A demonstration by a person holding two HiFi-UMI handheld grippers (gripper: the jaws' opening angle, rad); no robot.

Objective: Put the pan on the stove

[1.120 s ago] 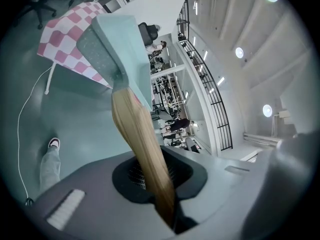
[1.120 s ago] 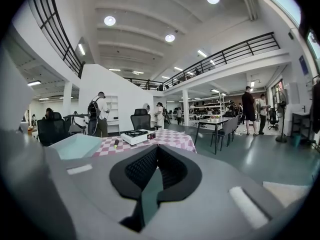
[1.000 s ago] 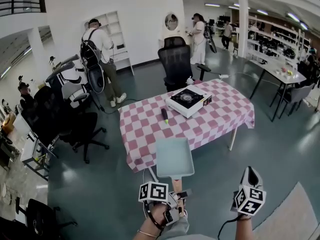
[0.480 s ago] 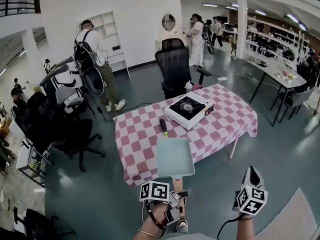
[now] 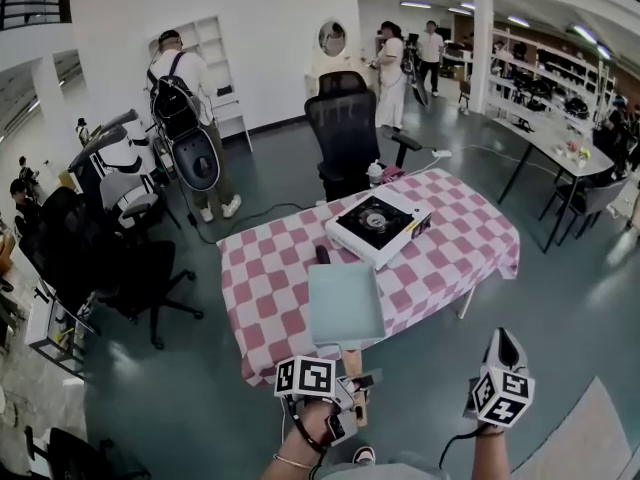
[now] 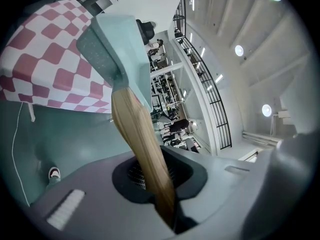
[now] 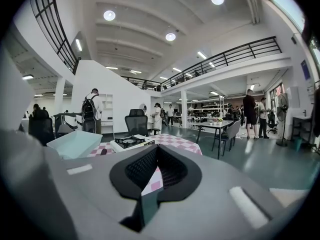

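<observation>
1. Pan (image 5: 345,303): square, pale green, empty, with a wooden handle. It is held level in the air at the table's near edge, well short of the stove (image 5: 378,223).
2. Left gripper (image 5: 357,396): its jaws are clamped on the handle's end.
3. Right gripper (image 5: 501,346): it is carried beside the left, its jaws drawn nearly together with nothing between them.
4. Change: a second ago the pan hung over bare floor, short of the table. The table now sits closer, and the pan's far end overlaps the cloth. The grip looks the same.
5. Meaning: the carry is likely past halfway. What is left is to reach across the cloth and lower the pan onto the burner.
6. Table (image 5: 455,238): it is covered by a pink and white checked cloth. The stove is a white box with a black top, set askew toward the far right corner. A small dark thing (image 5: 322,255) lies near the middle, just past the pan's far left corner.
7. Room: a large open hall with a grey-green floor.
   - A black chair (image 5: 345,128) stands at the table's far edge.
   - A person with a backpack (image 5: 185,93) stands by a white wall.
   - Other people are further back, and a long desk (image 5: 555,143) is on the right.
</observation>
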